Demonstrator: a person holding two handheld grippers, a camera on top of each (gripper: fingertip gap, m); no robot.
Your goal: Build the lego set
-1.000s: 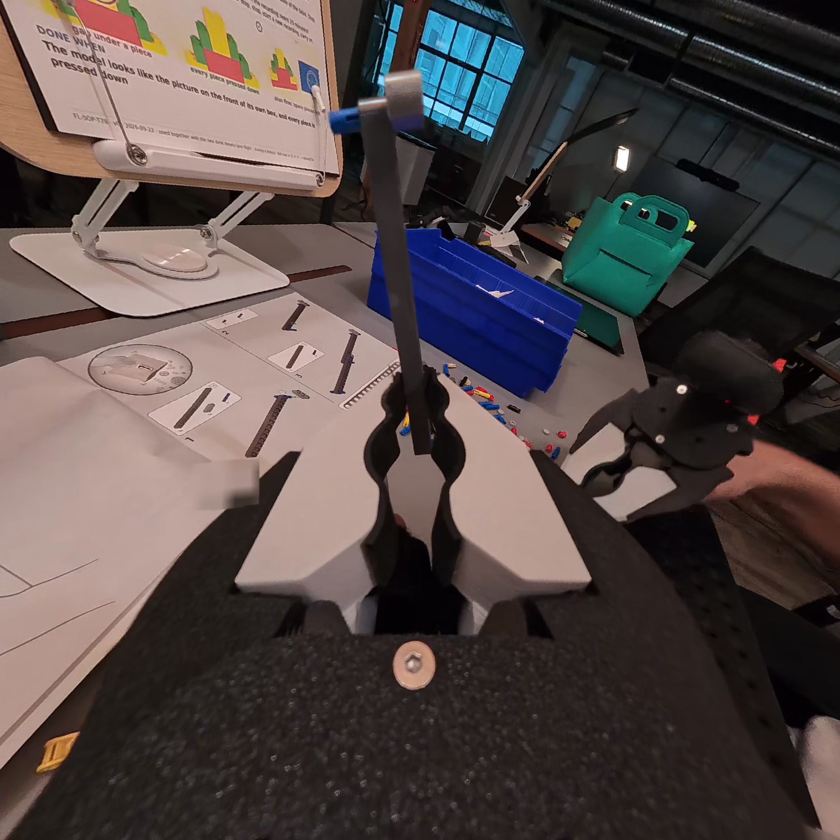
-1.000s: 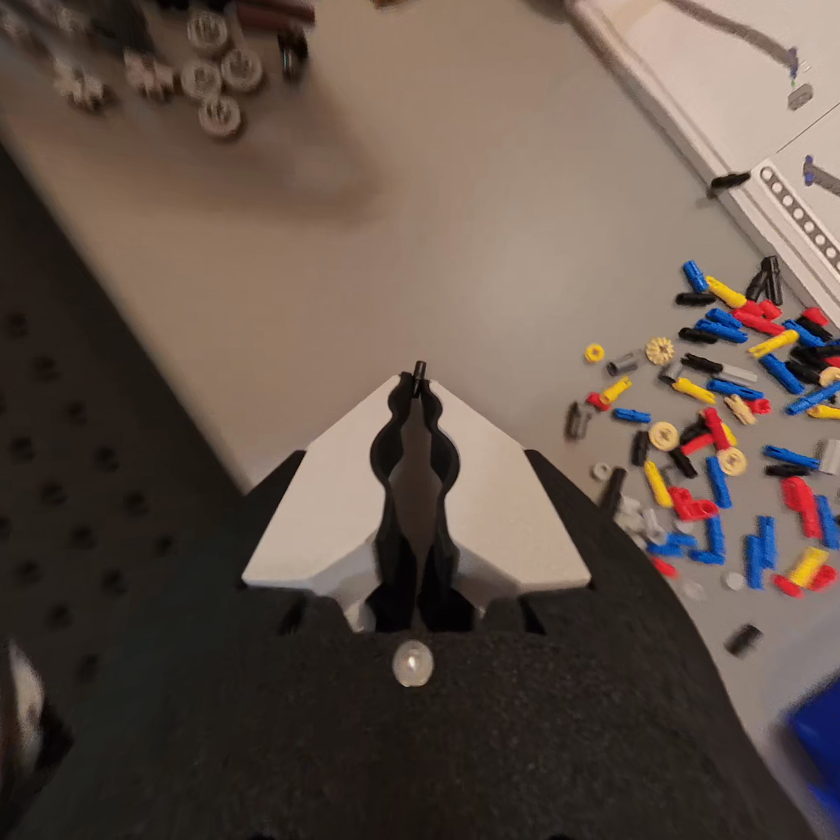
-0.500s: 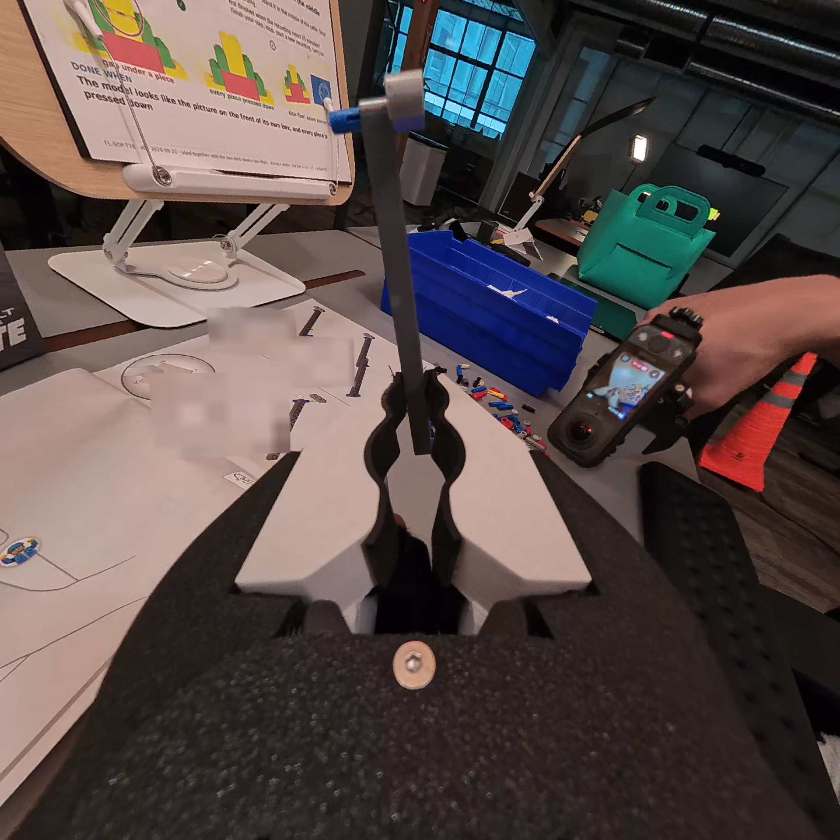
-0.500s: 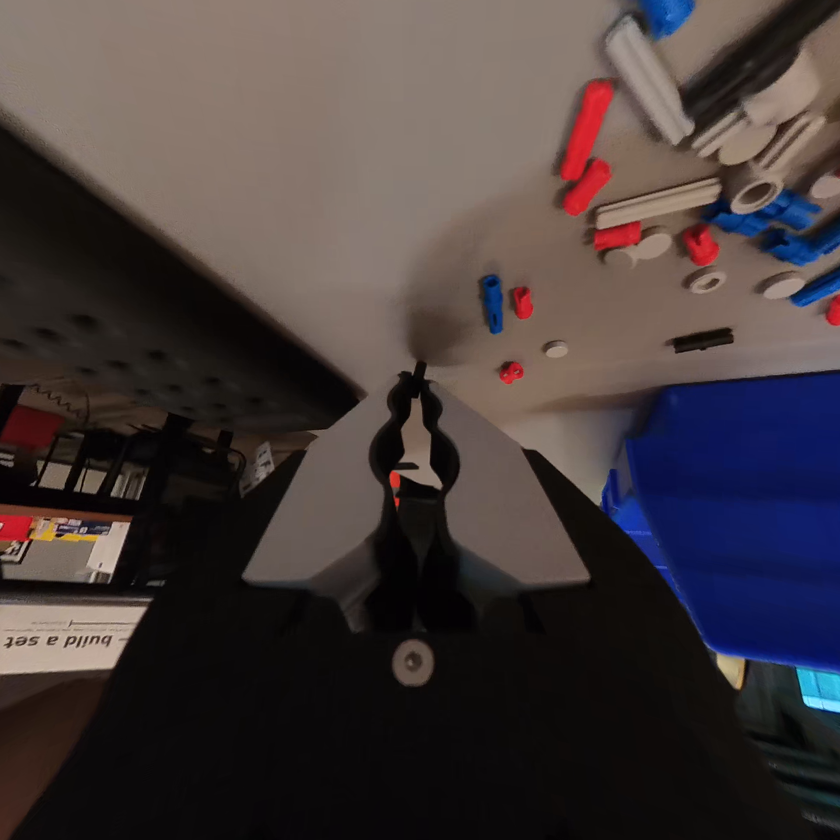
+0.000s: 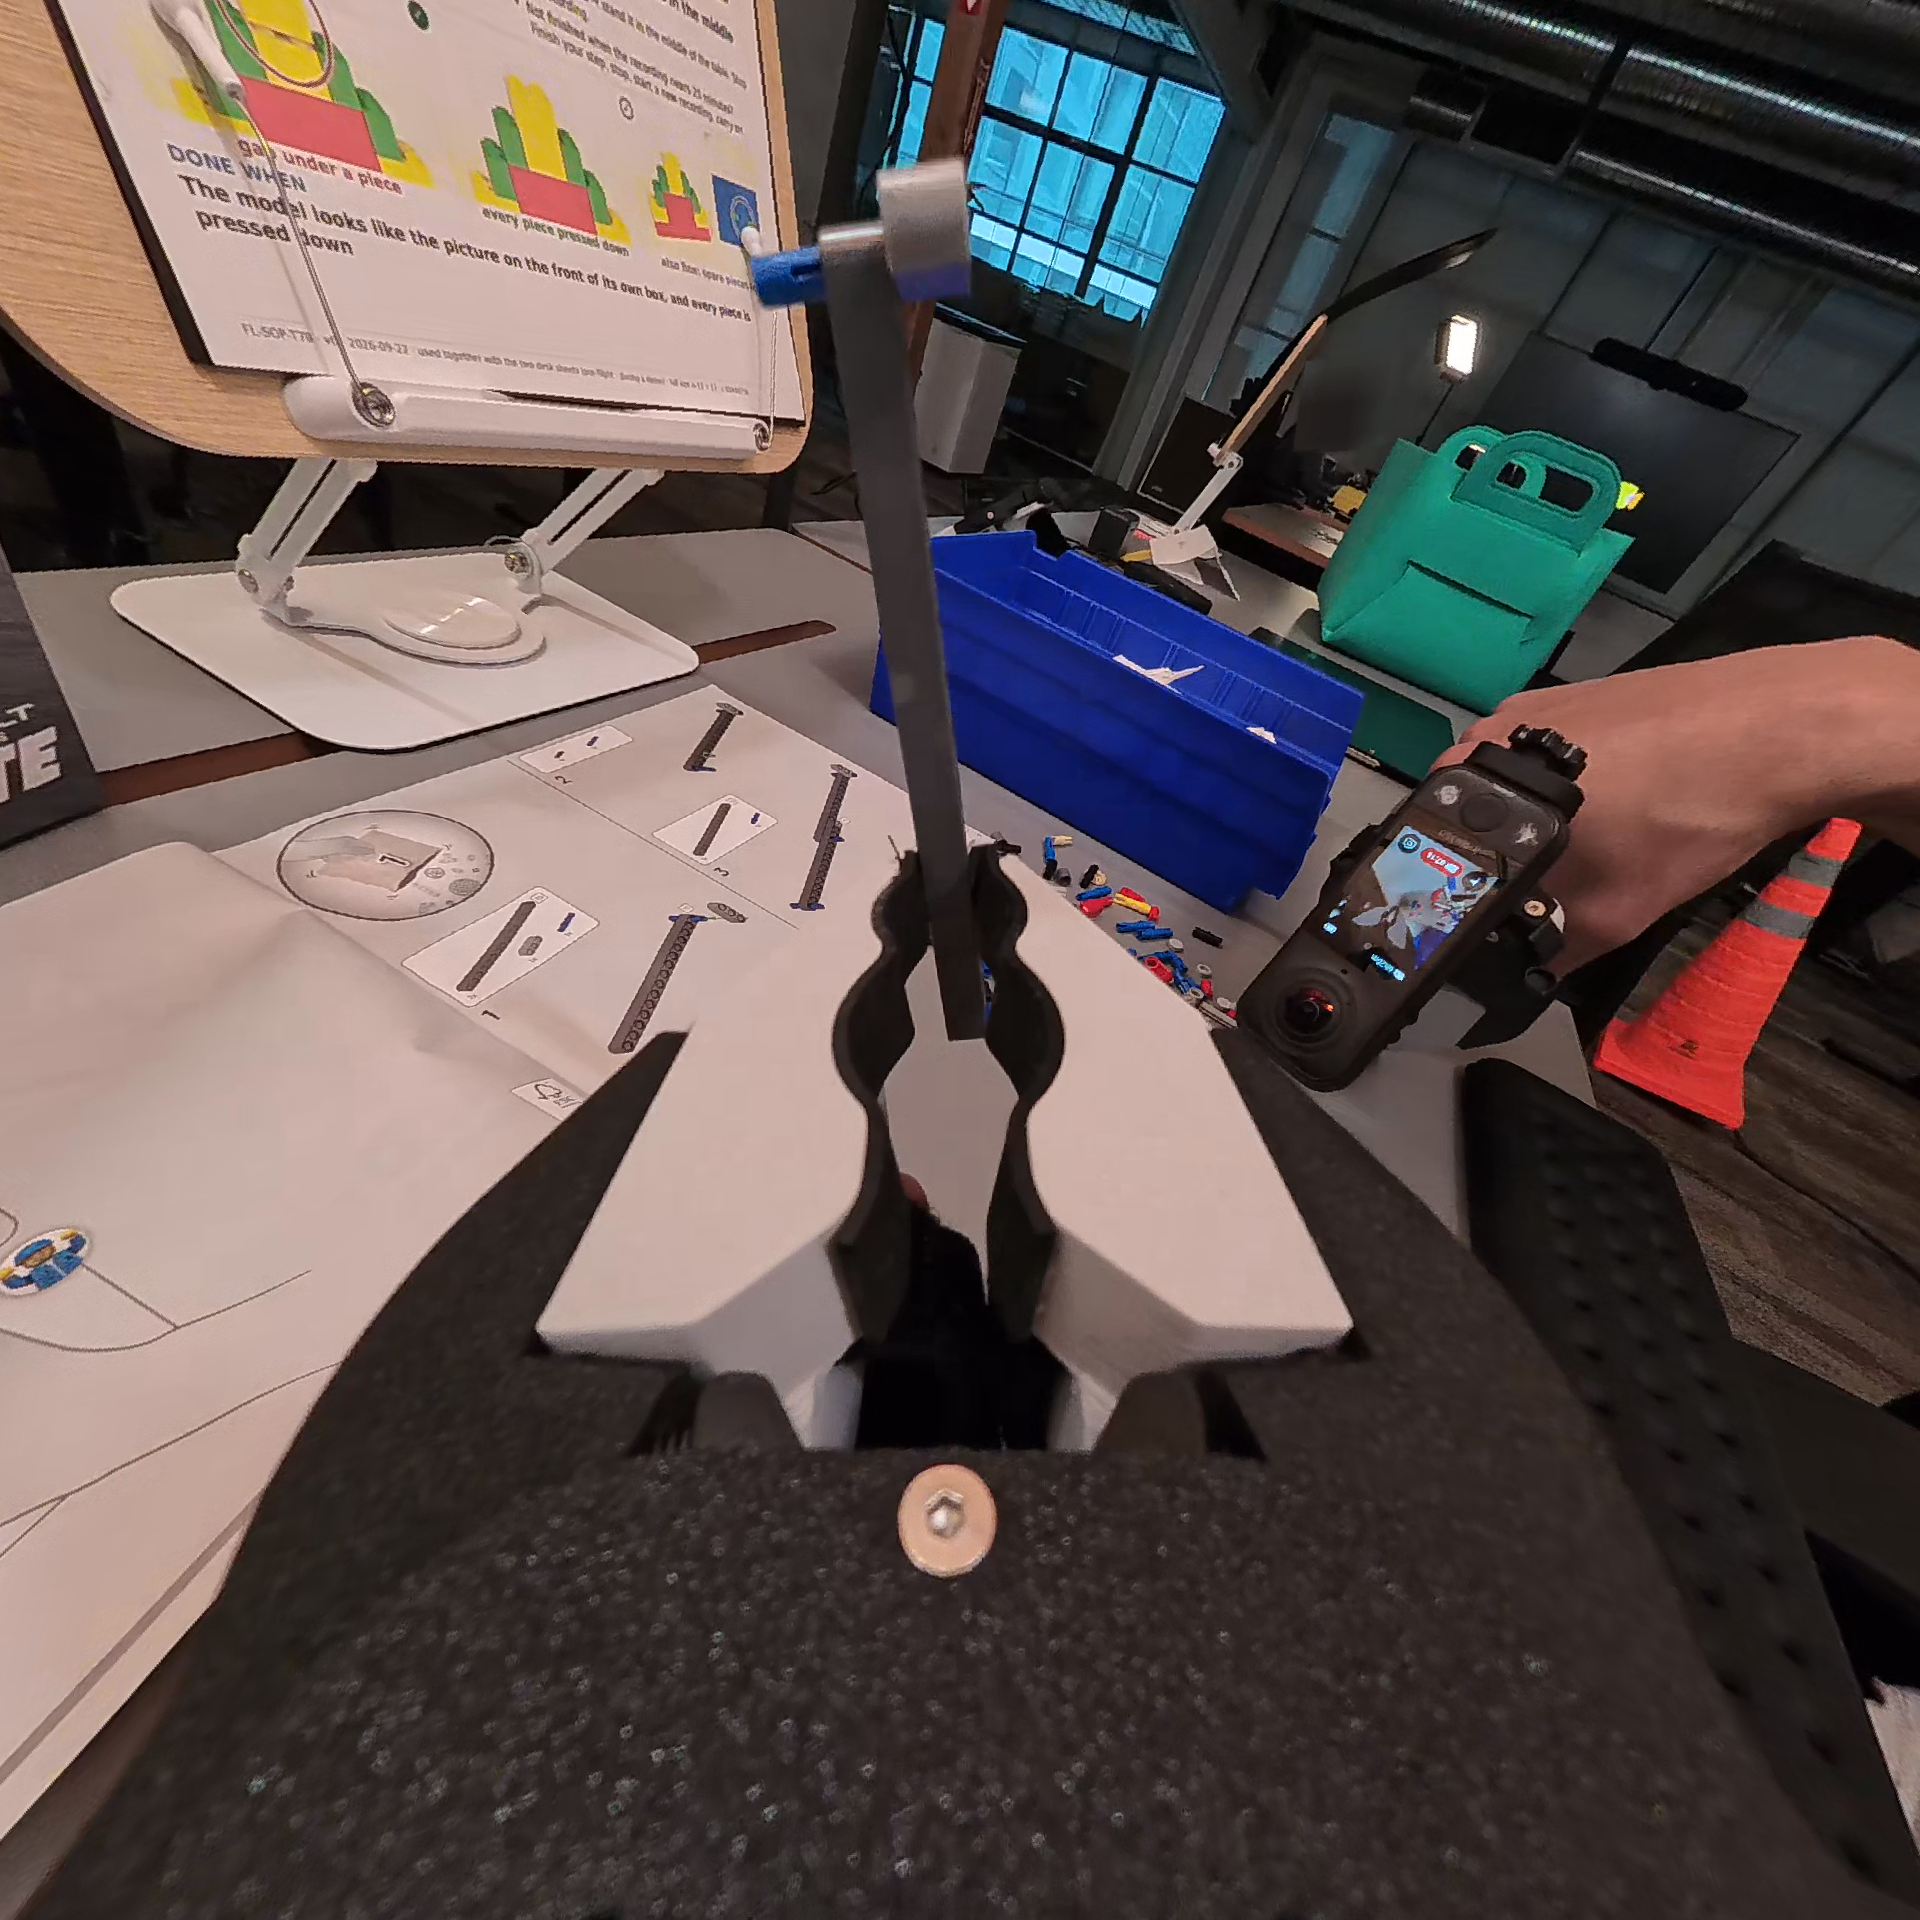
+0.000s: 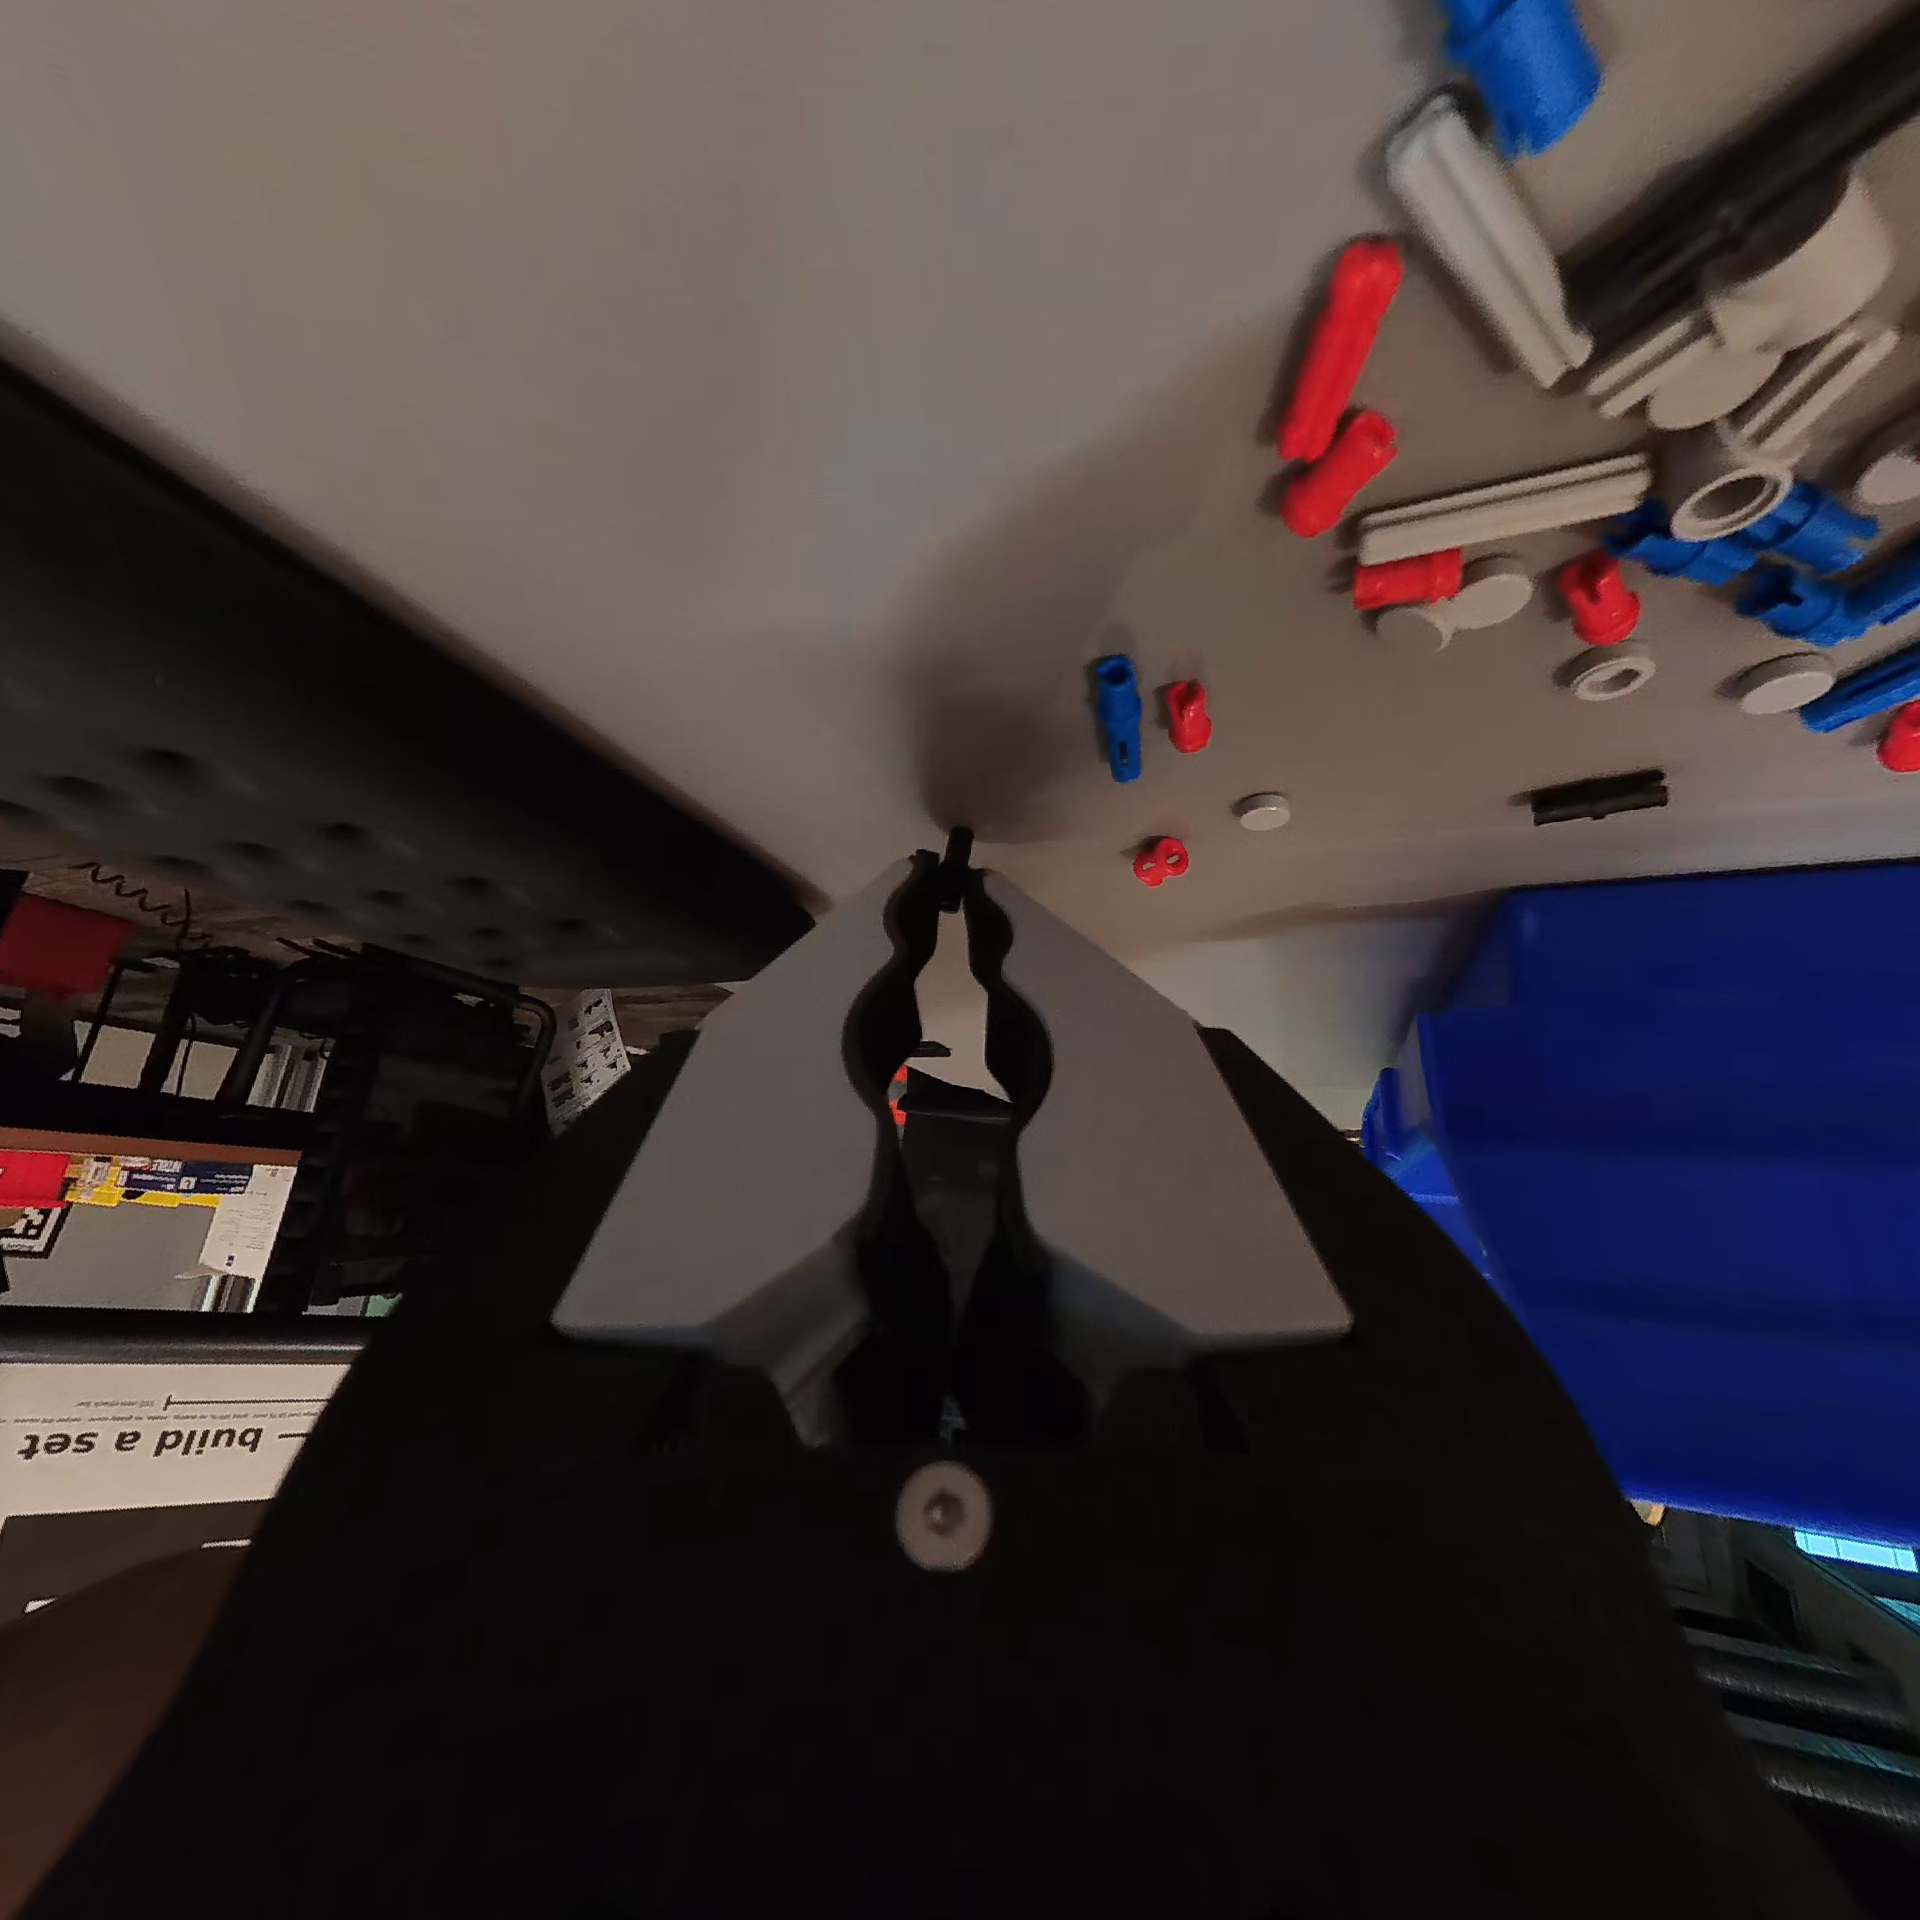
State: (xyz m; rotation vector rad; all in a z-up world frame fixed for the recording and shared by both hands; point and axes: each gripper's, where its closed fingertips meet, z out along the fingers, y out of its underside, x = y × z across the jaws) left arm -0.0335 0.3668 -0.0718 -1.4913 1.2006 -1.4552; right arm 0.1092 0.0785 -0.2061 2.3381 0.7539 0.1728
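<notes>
My left gripper (image 5: 948, 883) is clamped on the lower end of a long dark grey beam (image 5: 902, 582), holding it upright above the open instruction booklet (image 5: 436, 935). At the beam's top end a blue pin (image 5: 781, 276) pokes out sideways beside a light grey connector (image 5: 923, 213). My right gripper (image 6: 951, 883) pinches a tiny black pin (image 6: 955, 850) at its very tips, close over the grey table (image 6: 623, 364).

I judge the beam light and rigid but prone to pivoting when held this low; a grip nearer the middle would steady it. The pin is small, smooth and likely to slip or flick away.

The left wrist view alone shows the beam, a blue bin (image 5: 1122, 717), the stand with a printed sheet (image 5: 447, 197), and the hand (image 5: 1662, 790) carrying the right gripper. The right wrist view alone shows the black pin and, near its tips, loose red, blue and grey pieces (image 6: 1507, 520).
</notes>
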